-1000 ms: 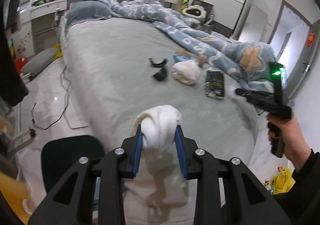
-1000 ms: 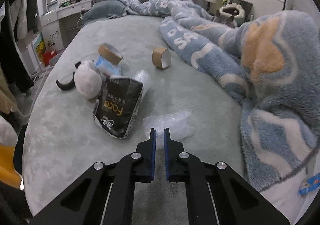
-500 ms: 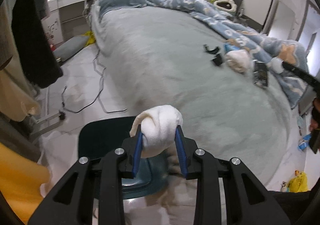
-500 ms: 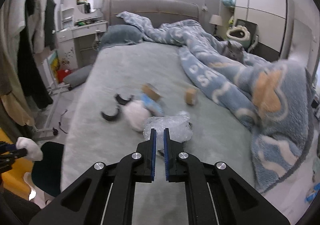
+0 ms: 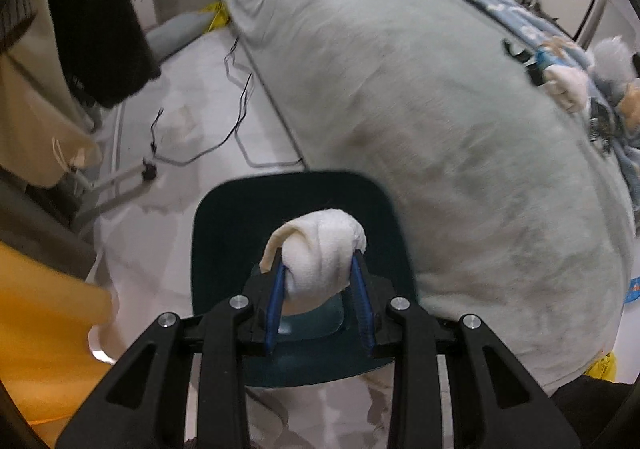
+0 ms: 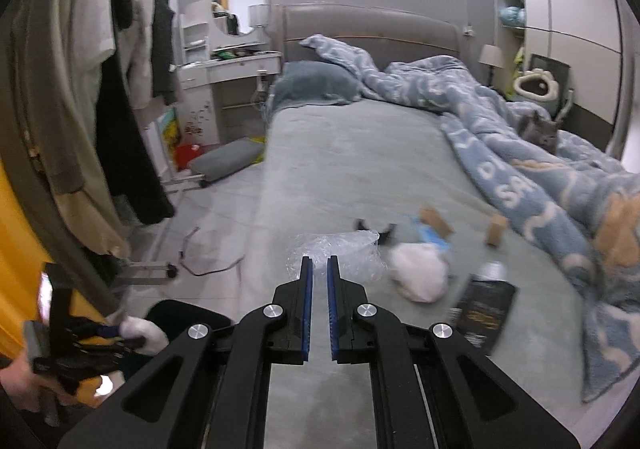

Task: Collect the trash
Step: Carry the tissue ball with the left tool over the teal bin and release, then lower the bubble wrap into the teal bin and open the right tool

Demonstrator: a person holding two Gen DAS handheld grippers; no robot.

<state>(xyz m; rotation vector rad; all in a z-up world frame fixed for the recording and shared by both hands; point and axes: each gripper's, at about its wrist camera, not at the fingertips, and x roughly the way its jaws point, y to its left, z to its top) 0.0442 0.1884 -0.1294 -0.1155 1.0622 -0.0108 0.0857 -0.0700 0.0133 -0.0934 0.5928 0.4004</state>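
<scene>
My left gripper (image 5: 320,269) is shut on a white tissue wad (image 5: 320,253) and holds it above the open mouth of a dark teal trash bin (image 5: 224,249) on the floor beside the bed. It also shows in the right wrist view (image 6: 120,333), with the wad (image 6: 146,333) over the bin (image 6: 180,315). My right gripper (image 6: 317,269) is shut on a crumpled clear plastic wrap (image 6: 348,253), held above the bed. On the bed lie another white wad (image 6: 420,275), a black packet (image 6: 482,315), two cardboard tape rolls (image 6: 436,221) and black curved pieces (image 6: 374,227).
The grey bed (image 6: 340,153) carries a rumpled blue blanket (image 6: 520,153) along its right side. Clothes hang on a rack (image 6: 80,109) at left. Cables (image 5: 236,97) trail on the floor beside the bed. A grey cushion (image 6: 224,161) lies by the dresser.
My left gripper has swung off the bed with the wad, down over the trash bin. My right gripper has lifted the plastic wrap off the bed and pulled back.
</scene>
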